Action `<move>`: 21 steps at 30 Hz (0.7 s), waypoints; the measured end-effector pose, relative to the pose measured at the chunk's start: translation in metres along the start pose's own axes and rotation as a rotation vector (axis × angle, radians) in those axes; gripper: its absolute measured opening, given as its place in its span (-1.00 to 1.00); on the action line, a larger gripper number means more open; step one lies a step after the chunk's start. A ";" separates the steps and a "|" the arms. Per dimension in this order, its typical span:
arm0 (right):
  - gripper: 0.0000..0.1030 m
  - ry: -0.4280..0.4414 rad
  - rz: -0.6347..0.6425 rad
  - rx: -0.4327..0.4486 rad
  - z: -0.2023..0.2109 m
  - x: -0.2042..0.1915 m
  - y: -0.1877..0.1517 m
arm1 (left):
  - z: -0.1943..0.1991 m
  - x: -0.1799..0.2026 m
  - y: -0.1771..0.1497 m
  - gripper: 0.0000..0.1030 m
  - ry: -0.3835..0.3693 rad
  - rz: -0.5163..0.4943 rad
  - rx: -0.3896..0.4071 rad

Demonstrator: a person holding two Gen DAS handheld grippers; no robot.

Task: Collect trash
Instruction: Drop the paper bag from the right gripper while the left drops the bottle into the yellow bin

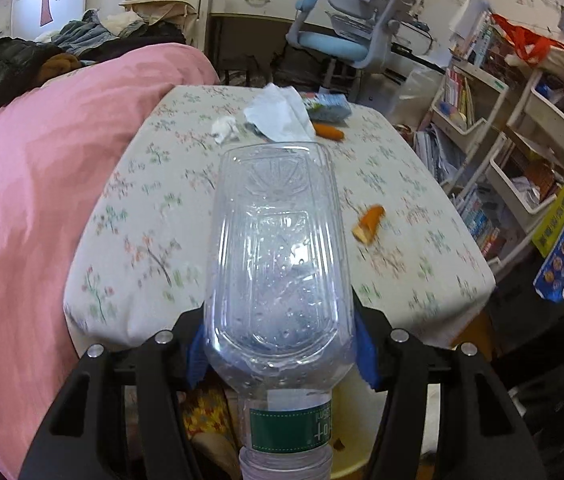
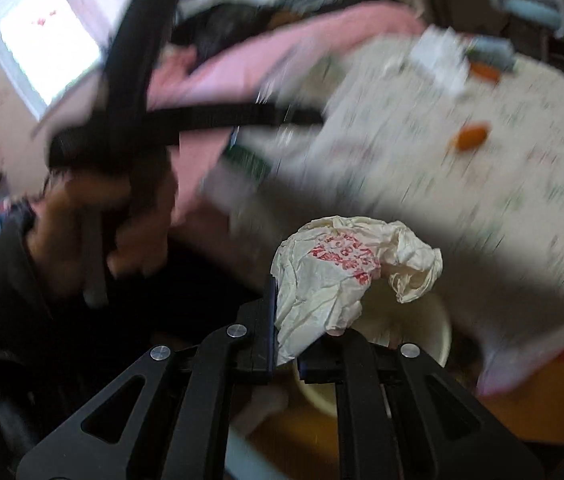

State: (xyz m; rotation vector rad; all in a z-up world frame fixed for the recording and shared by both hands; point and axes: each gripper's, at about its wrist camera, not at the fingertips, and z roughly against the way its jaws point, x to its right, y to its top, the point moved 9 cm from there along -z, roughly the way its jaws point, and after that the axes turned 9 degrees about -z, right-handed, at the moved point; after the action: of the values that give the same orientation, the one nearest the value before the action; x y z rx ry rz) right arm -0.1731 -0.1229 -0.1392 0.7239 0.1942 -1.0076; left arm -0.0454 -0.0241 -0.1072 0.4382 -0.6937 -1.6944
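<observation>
On the table (image 1: pixel 142 216), the tissue (image 1: pixel 278 116) lies behind the peel (image 1: pixel 370 220), with the bed (image 1: pixel 22 200) to the left.

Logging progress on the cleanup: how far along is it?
Nothing visibly binned yet. In hand: left gripper holds a plastic bottle; right gripper holds a crumpled wrapper above a pale bin. Left on the table: tissues, orange peels.

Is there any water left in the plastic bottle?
Nearly empty. The plastic bottle, held by the left gripper, is see-through; only droplets cling inside, no pooled water. Its cap end is out of view.
</observation>
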 end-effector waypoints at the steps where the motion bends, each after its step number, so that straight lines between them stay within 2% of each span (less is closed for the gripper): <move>1: -0.84 -0.004 0.003 -0.032 -0.007 -0.001 -0.008 | 0.001 0.003 -0.004 0.10 -0.005 -0.002 -0.002; 5: -0.83 -0.063 0.007 -0.169 -0.036 0.004 -0.032 | 0.004 0.012 -0.015 0.10 -0.015 -0.009 -0.008; 7: -0.62 -0.113 -0.012 -0.212 -0.046 0.015 -0.038 | 0.004 0.016 -0.021 0.10 -0.018 -0.011 -0.016; 9: 0.00 -0.168 -0.036 -0.237 -0.052 0.026 -0.040 | 0.003 0.020 -0.026 0.10 -0.022 -0.018 -0.028; 12: 0.10 -0.184 -0.046 -0.227 -0.051 0.028 -0.036 | 0.002 0.027 -0.033 0.10 -0.023 -0.037 -0.043; 14: 0.12 -0.200 -0.053 -0.194 -0.045 0.032 -0.030 | 0.001 0.031 -0.037 0.10 -0.026 -0.046 -0.052; 17: 0.12 -0.259 -0.082 -0.073 -0.025 0.041 -0.012 | -0.003 0.037 -0.044 0.11 -0.032 -0.061 -0.076; 21: 0.17 -0.274 -0.136 0.172 0.025 0.055 0.025 | -0.011 0.051 -0.062 0.11 -0.055 -0.082 -0.142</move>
State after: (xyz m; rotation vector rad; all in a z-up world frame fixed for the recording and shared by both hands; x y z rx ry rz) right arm -0.1270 -0.1686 -0.1342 0.7269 -0.0833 -1.2526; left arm -0.0962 -0.0677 -0.1524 0.3249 -0.5972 -1.8261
